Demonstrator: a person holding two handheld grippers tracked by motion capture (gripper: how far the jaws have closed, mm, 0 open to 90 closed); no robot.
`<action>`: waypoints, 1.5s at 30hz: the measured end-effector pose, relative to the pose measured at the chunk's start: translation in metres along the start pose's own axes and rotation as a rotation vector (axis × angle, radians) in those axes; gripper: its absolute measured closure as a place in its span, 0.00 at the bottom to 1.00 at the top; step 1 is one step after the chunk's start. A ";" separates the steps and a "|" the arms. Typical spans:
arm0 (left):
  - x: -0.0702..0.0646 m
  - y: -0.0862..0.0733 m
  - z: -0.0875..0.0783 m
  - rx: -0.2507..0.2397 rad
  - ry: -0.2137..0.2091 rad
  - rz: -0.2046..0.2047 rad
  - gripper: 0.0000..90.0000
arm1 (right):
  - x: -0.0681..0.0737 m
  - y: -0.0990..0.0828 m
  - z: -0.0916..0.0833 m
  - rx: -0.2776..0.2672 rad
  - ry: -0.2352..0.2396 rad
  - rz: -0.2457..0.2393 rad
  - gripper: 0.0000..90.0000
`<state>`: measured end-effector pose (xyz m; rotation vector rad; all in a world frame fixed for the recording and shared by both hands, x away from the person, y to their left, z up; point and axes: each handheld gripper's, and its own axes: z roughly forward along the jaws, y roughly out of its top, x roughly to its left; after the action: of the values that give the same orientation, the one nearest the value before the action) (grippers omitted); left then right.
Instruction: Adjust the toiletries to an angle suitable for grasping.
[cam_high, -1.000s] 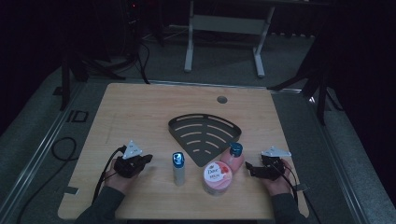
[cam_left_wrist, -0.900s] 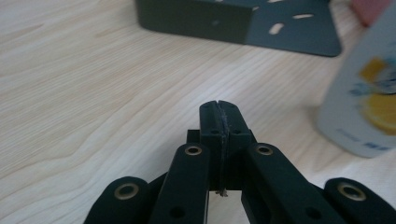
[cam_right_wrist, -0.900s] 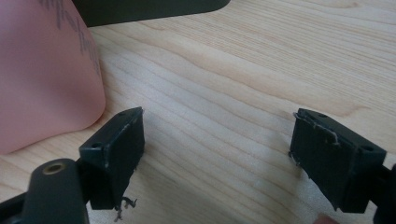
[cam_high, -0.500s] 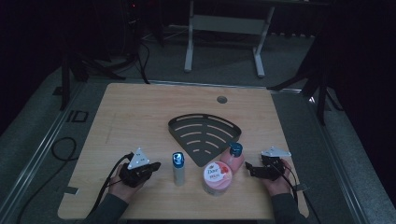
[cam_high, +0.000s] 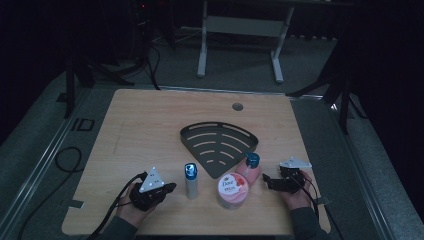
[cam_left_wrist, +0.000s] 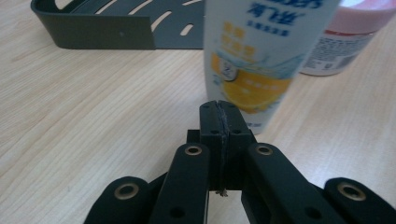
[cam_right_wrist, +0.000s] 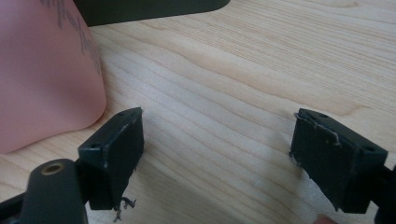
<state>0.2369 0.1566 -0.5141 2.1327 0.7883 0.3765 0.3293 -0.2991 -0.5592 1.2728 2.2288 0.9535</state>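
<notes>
White tube (cam_left_wrist: 261, 56) with a blue cap stands upright on the wood surface (cam_high: 150, 125), just ahead of the left gripper (cam_left_wrist: 218, 114), fingers pressed together, holding nothing. Risk: closed fingers nudge it and it topples (tall, narrow base) into the pink jar (cam_high: 233, 190). Right gripper (cam_right_wrist: 217, 154) fingers spread wide, empty, beside the pink bottle (cam_right_wrist: 44, 74). Tube label cut off, its cap out of frame; black rack (cam_high: 220, 145) behind, dim.

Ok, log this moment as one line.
left gripper: shut, empty, facing white tube | right gripper: open, empty, beside pink bottle | rack: empty
</notes>
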 end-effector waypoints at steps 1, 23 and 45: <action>-0.002 0.000 0.000 0.000 -0.003 0.004 0.99 | 0.000 0.000 0.000 0.000 0.000 0.001 0.19; -0.031 0.006 0.020 -0.005 -0.100 0.073 0.99 | 0.000 0.000 0.000 0.000 0.000 0.001 0.19; -0.044 0.014 0.047 0.032 -0.102 0.114 1.00 | 0.000 0.000 0.000 0.000 0.000 0.001 0.19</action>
<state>0.2331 0.0938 -0.5326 2.2140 0.6205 0.3130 0.3293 -0.2990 -0.5591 1.2745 2.2281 0.9538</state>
